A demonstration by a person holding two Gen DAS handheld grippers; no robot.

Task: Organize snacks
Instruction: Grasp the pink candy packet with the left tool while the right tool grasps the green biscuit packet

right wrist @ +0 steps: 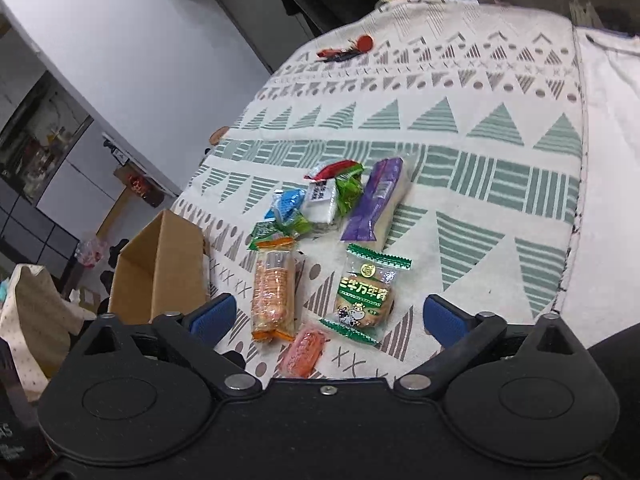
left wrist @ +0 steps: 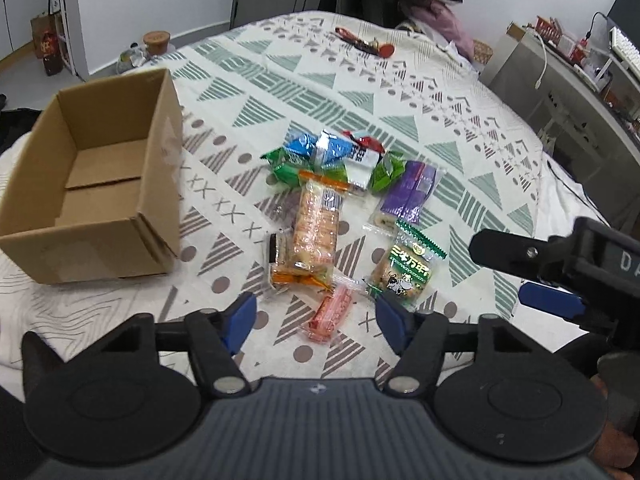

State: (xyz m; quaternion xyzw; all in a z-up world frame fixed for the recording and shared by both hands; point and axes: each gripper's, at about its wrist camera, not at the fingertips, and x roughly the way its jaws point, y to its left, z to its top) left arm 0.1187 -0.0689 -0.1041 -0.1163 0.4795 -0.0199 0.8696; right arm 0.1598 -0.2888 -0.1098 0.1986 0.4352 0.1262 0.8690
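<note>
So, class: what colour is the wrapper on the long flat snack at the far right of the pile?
Purple wrapper, clearest in the left wrist view.

Patterned cloth [left wrist: 400, 92] spread over the table; far off, red keychain [left wrist: 366, 42]; beyond the edge, cork-lidded jar [left wrist: 157, 42], white keyboard [left wrist: 626, 50].
</note>
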